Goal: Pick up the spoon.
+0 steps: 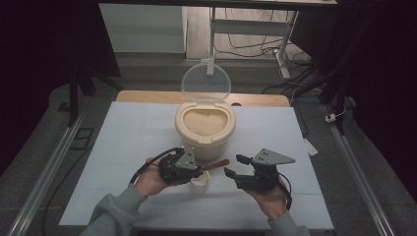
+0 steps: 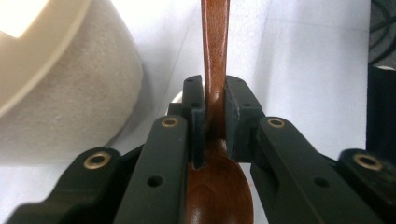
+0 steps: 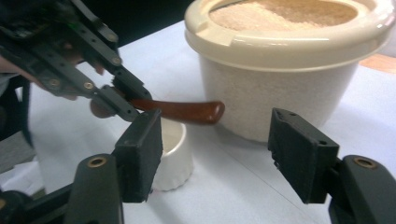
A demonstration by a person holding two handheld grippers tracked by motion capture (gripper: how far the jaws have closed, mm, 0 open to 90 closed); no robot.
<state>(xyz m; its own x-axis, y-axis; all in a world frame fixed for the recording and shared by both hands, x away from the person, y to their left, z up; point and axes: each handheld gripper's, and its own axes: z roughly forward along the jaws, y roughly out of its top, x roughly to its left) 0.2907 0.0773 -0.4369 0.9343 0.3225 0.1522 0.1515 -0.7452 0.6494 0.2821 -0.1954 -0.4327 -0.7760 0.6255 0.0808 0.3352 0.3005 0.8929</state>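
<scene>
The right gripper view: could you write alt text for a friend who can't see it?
Open black tongs frame a small white cup on a white table. Above the cup, a second pair of tongs grips a brown wooden spoon, its handle pointing toward a large cream container filled with pale grain.

Stood on the bench (image 1: 123, 147), toward its far middle: a tub (image 1: 205, 130) full of grain (image 1: 205, 121), its lid (image 1: 206, 83) raised upright behind it. Sat just before the tub, nearer the person: a small cup (image 1: 199, 182). Hung over that cup, at its left: the left tongs (image 1: 195, 170), clamped on a spoon (image 1: 215, 165) whose handle reached rightward near the tub's base. Hovered right of the cup, apart from it: the right tongs (image 1: 235, 165), jaws spread.
</scene>
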